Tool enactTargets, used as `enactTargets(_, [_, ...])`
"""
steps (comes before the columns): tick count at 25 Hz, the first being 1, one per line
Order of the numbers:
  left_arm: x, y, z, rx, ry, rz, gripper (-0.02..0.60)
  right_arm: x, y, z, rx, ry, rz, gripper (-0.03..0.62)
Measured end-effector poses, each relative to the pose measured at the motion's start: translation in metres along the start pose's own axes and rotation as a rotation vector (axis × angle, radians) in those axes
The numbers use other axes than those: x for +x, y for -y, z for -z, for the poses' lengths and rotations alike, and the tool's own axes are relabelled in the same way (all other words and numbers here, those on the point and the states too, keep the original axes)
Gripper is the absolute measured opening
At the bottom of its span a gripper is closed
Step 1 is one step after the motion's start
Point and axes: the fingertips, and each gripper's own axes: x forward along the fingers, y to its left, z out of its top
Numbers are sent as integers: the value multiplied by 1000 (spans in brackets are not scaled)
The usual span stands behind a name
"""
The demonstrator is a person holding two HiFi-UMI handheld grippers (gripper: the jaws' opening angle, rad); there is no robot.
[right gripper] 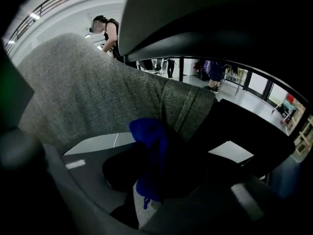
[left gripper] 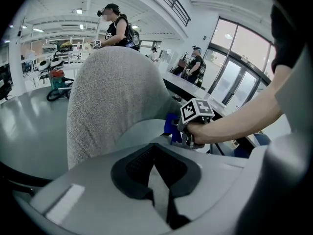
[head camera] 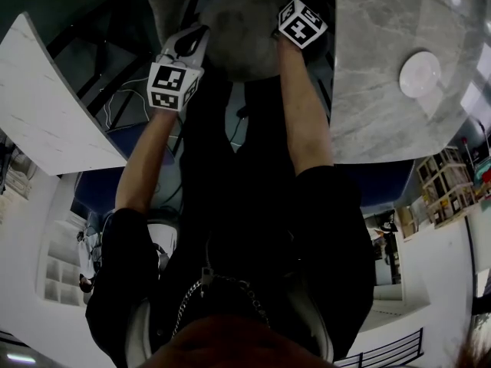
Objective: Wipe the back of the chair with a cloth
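Cloth (right gripper: 149, 151) clamped in right gripper (right gripper: 146, 180), at the chair back (right gripper: 93, 97)

Head view: both claws reach up to the grey chair back, the left gripper (head camera: 188, 48) at its left edge and the right at its right edge.

Left gripper view: its jaws sit together with nothing between them, and the fabric back rises upright beyond.

Right gripper view: the blue cloth's long axis runs from the jaws toward the back, bunched end nearest it.

cloth (right gripper: 149, 151) in right gripper (right gripper: 151, 173), before chair back (right gripper: 93, 97), left gripper (left gripper: 160, 177) alongside
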Motion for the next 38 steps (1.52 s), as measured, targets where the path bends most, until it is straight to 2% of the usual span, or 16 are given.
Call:
enactTargets(10, [-15, 10, 2, -26, 22, -63, 11, -10, -6, 12, -5, -39, -23, 94])
enactTargets(13, [-24, 15, -1, -39, 35, -91, 11, -19, -17, 7, -95, -30, -65, 94])
enactTargets(18, [-43, 21, -9, -113, 72, -152, 11, -51, -56, 10, -308, -5, -234, 95])
enactTargets(22, [-61, 33, -16, -139, 102, -172, 11, -89, -79, 22, -400, -24, -349, 95])
enactTargets(28, [-93, 53, -23, -108, 122, -157, 11, -152, -92, 21, -450, 10, -432, 95])
enactTargets(34, [-142, 76, -24, -62, 197, -152, 11, -234, -91, 10, -478, 75, -447, 95])
enactTargets(38, [-176, 96, -2, -51, 236, -147, 11, -296, -93, 22, -468, 98, -494, 95])
